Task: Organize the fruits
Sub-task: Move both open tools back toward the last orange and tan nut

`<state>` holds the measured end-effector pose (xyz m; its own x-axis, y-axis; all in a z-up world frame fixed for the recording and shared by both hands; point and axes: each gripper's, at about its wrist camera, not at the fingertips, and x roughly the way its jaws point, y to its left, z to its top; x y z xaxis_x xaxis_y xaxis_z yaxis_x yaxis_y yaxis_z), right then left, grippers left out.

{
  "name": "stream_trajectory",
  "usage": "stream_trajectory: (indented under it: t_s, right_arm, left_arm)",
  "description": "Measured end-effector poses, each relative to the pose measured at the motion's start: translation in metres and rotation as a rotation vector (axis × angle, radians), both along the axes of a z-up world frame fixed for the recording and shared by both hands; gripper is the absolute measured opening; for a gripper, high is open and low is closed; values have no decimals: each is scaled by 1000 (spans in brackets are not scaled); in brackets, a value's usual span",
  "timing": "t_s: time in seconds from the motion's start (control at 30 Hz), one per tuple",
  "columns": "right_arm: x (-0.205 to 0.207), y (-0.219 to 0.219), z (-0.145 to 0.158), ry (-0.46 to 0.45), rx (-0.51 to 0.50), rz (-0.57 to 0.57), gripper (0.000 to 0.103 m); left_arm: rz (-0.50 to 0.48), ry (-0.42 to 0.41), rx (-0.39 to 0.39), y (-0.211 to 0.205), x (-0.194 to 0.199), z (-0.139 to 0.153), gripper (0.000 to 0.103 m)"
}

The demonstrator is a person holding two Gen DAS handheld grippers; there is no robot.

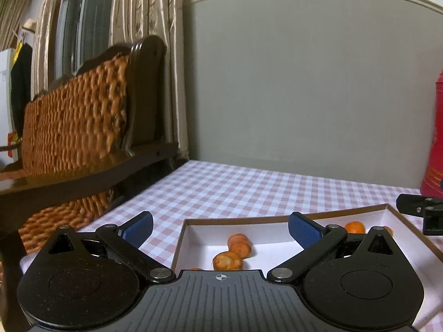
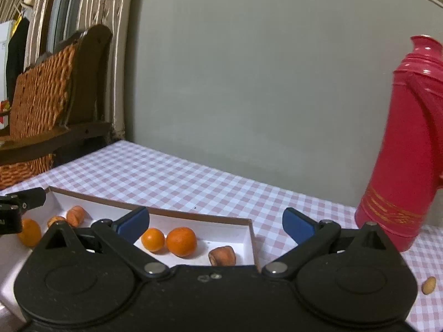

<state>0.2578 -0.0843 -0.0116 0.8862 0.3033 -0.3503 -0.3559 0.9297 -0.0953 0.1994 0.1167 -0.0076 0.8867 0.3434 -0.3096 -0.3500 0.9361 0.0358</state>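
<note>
Fruit sorting on a table covered with a pink-and-white checked cloth [image 2: 193, 182], seen from two cameras mounted on hand-held grippers. A shallow cardboard tray with a white inside and brown rim [image 2: 250, 238] lies on the cloth and holds the pieces.

In the right view, two round orange fruits [image 2: 181, 241] sit touching each other near the tray's right end, with a small brown ridged chunk [image 2: 222, 255] just beside them. Further left in the tray lie another orange fruit [image 2: 29, 232] and two more brownish pieces [image 2: 76, 215]. In the left view, two orange cut pieces with pale cores [image 1: 234, 251] rest near the tray's left end.

The left gripper [image 1: 220, 228] has its blue-padded jaws spread wide, nothing between them, poised above the tray's left part. The right gripper [image 2: 216, 224] is likewise spread wide and empty, above the tray's right corner.

One small tan, peanut-like piece [image 2: 429, 285] lies on the cloth outside the tray, near a tall red plastic flask [image 2: 407, 149].

Judging by the empty jaws over the filled tray, a placing step looks just finished. A next move would likely call for swinging the right gripper toward the stray piece and lowering the pads around it.
</note>
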Motion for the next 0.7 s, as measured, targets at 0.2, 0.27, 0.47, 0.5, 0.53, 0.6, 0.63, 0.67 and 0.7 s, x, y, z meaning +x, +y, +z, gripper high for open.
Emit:
stream_trajectory:
  t_s: [0.2,0.27,0.47,0.5,0.53,0.6,0.63,0.67,0.7]
  right_arm:
    - [-35,-21,5,-110,21,-31,97]
    - [-47,-27,7,-155,24,-42,97]
    - [-81,-43,12,-230,-25,-78,97]
    - [-85,-47,12,-232,-25,-87,97]
    - [-91,-52,12,-231,-19,-96,97]
    - [-100,-61,11,-224,-10,-105,97]
    - [-105,-64,10,-224,-12,-112,97]
    - [-110,-67,10,-221,-19,-123,97]
    - [-114,-71,9,-214,-27,-126,97]
  left_arm:
    - [-15,-64,59,-21,-25,4,103]
    - [-22,-78,59,-28,-35,2,103]
    - [-113,-86,153,-58,-53,0,103]
    - [-124,-97,159,-63,-57,1,103]
    - [-138,-110,158,-67,-62,2,103]
    - [-158,-129,151,-75,-70,2,103]
    - [-165,-135,134,-78,-73,3,103]
    - [-186,-142,112,-80,-76,4,103]
    - [-204,-154,93,-83,-79,6,103]
